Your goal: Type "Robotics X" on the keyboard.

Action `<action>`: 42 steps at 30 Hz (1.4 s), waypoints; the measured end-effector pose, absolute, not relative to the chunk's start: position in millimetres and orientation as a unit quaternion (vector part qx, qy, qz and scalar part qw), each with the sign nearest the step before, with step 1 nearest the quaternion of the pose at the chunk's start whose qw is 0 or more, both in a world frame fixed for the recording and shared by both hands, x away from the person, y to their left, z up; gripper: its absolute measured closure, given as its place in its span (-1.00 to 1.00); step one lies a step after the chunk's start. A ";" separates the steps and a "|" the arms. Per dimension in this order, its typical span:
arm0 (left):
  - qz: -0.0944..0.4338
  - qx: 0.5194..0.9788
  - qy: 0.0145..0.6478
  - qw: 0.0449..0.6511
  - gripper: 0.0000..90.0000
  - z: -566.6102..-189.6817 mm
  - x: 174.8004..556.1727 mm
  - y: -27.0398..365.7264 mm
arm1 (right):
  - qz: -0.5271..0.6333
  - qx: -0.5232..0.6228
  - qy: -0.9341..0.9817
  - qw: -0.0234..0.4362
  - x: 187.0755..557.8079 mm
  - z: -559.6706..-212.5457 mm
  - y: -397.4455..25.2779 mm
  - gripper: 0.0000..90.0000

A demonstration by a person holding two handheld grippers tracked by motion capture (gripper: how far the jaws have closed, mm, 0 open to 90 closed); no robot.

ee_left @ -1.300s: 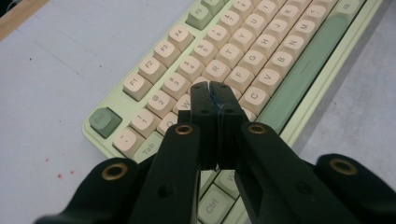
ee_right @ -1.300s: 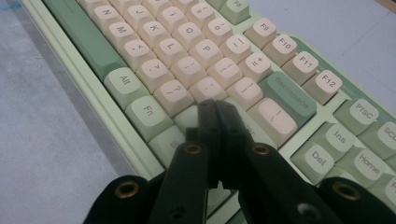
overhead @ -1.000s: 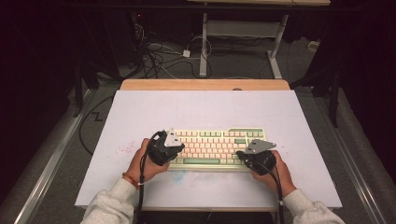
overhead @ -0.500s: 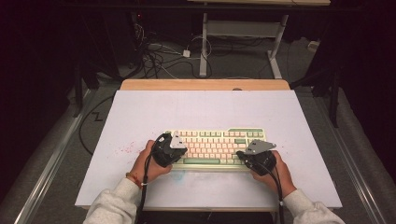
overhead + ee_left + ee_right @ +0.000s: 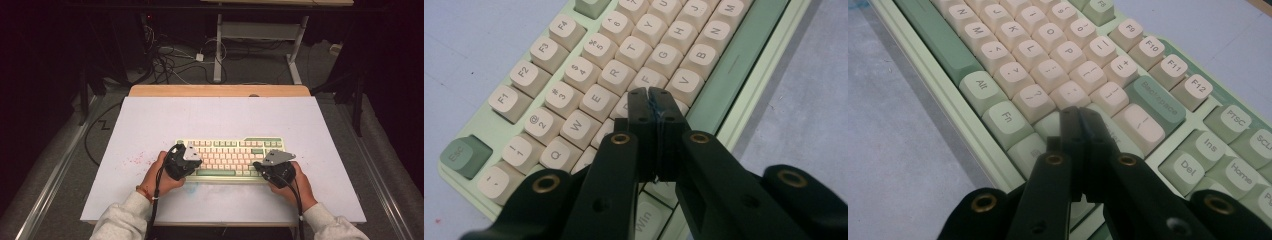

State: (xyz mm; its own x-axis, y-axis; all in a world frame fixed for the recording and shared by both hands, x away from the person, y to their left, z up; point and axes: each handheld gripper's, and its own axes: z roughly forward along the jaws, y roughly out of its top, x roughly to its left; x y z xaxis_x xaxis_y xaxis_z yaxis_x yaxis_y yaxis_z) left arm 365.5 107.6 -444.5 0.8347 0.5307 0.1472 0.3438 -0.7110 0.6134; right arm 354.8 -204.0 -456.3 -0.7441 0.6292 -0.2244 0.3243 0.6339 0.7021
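Your keyboard lies on the white table top toward your side of it, and you have both tools poised for typing: the left gripper, jaws pressed together with nothing between them, has its tip over the keys just below E and R, while the right gripper, likewise closed and empty, sits by the keys under the Backspace key. How much has been typed I cannot tell, since nothing here shows the result. Nothing stands in your way near the keyboard; faint red specks mark the table to its left.

One keyboard, two grippers.
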 end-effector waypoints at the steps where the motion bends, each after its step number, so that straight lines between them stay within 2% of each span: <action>1: 0.158 0.912 0.239 0.293 0.91 -444.3 365.6 108.0 | 0.329 0.272 0.874 0.232 354.8 -456.2 -203.9 1.00; 11: 0.170 0.904 0.246 0.305 0.90 -440.6 364.0 111.3 | 0.329 0.272 0.874 0.232 354.7 -456.2 -203.9 1.00; 17: 0.164 0.913 0.246 0.281 0.92 -449.0 365.8 107.0 | 0.328 0.272 0.874 0.232 354.9 -456.2 -203.8 1.00; 28: 0.194 0.893 0.255 0.317 0.85 -433.7 360.3 113.8 | 0.340 0.275 0.869 0.234 353.8 -452.4 -207.5 1.00; 35: 0.206 0.885 0.269 0.320 0.58 -434.6 361.4 118.4 | 0.360 0.277 0.857 0.244 351.6 -441.9 -211.9 1.00; 42: 0.233 0.874 0.271 0.329 0.20 -435.9 359.6 120.4 | 0.367 0.277 0.852 0.249 350.5 -437.2 -212.6 0.99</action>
State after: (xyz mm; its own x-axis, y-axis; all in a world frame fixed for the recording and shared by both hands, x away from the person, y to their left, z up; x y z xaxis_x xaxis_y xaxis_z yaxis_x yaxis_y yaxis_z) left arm 359.6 120.4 -435.9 0.7443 0.6275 0.2287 0.3208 -0.6362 0.7017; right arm 350.5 -212.6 -437.2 -0.7227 0.6551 -0.2205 0.2899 0.5768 0.7637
